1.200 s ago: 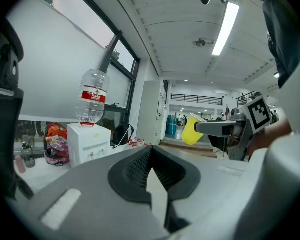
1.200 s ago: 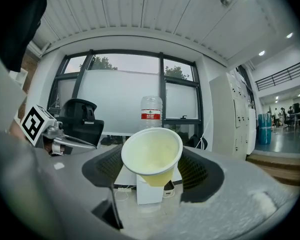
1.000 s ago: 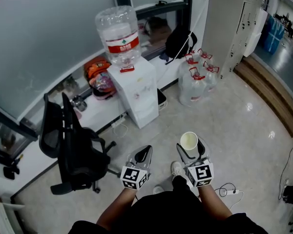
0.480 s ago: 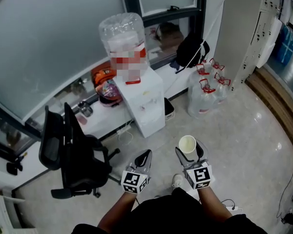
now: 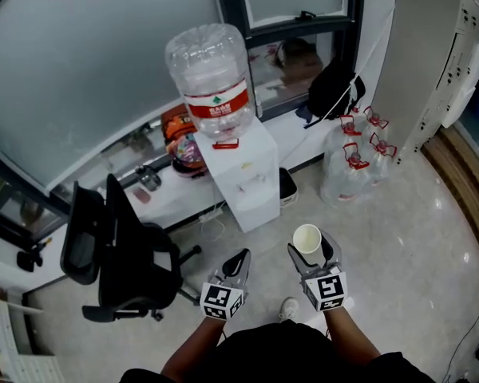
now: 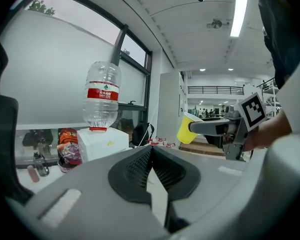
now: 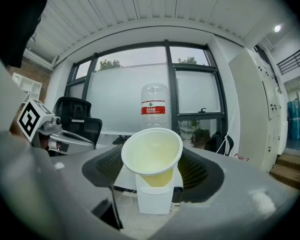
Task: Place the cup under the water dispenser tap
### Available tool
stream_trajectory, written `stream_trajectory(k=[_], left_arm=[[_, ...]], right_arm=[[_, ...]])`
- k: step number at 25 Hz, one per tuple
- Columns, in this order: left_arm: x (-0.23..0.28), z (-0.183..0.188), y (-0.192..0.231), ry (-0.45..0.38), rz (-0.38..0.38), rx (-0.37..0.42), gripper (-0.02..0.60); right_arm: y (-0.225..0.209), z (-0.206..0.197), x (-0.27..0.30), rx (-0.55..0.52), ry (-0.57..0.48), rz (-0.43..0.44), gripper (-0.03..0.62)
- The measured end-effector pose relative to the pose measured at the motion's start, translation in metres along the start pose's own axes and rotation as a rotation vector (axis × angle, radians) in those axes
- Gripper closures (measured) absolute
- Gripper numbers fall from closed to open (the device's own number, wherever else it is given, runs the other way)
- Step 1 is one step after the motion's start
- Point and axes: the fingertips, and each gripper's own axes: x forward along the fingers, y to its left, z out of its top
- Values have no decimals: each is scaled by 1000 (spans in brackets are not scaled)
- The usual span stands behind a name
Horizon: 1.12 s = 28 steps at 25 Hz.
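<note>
A yellow paper cup (image 5: 307, 238) stands upright between the jaws of my right gripper (image 5: 311, 247), which is shut on it. In the right gripper view the cup (image 7: 152, 156) fills the centre, and the white water dispenser (image 7: 153, 205) shows behind and below it. The dispenser (image 5: 243, 178) stands against the window ledge and carries a clear bottle (image 5: 209, 78) with a red label. It is some way ahead of both grippers. My left gripper (image 5: 238, 263) is shut and holds nothing. In the left gripper view it points toward the dispenser (image 6: 102, 141), with the cup (image 6: 186, 128) at the right.
A black office chair (image 5: 120, 254) stands left of the dispenser. Several full water jugs (image 5: 351, 162) and a black bag (image 5: 335, 86) sit to its right, beside a tall white cabinet (image 5: 431, 62). Clutter lies on the low ledge (image 5: 168, 190). A cable runs on the floor by the dispenser's foot.
Both grippers have moved forward toward the dispenser, which now looks nearer and more central. The cup stays in the right gripper.
</note>
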Motion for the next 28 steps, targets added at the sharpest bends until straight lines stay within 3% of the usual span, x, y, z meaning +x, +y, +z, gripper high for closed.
stream_trajectory(k=[16,28], left_arm=[[12,-5,23,35,173,-41,565],[25,-24,109,49,262,-90,565]], right_arm=[[-22,-3,69,-50,1,168,255],[7,-47,156,-51,139,233,255]])
